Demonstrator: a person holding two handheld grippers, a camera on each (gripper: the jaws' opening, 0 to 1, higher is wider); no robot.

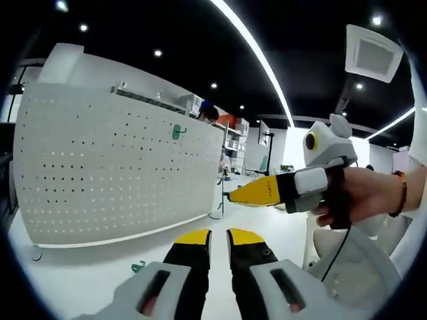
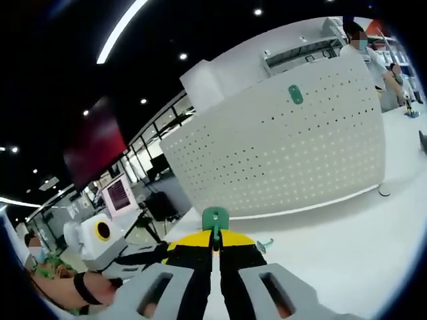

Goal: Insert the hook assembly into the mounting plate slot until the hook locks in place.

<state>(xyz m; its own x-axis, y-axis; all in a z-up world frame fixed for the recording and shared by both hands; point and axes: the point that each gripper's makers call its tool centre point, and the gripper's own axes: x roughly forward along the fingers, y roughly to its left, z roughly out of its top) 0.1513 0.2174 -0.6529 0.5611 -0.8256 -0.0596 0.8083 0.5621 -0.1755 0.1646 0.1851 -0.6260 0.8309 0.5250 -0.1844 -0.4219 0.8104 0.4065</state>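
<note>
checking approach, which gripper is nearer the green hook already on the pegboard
Hard to say. The right gripper, shut on a green hook, faces the mounted hook across the table. The left gripper also stands well back from it.

The left claw (image 1: 219,235) rises at the bottom centre of the left gripper view, its yellow-tipped black jaws a narrow gap apart. At right in that view a hand (image 1: 357,195) grips the right claw (image 1: 230,196), pointing left. In the right gripper view, its jaws pinch together.
</note>
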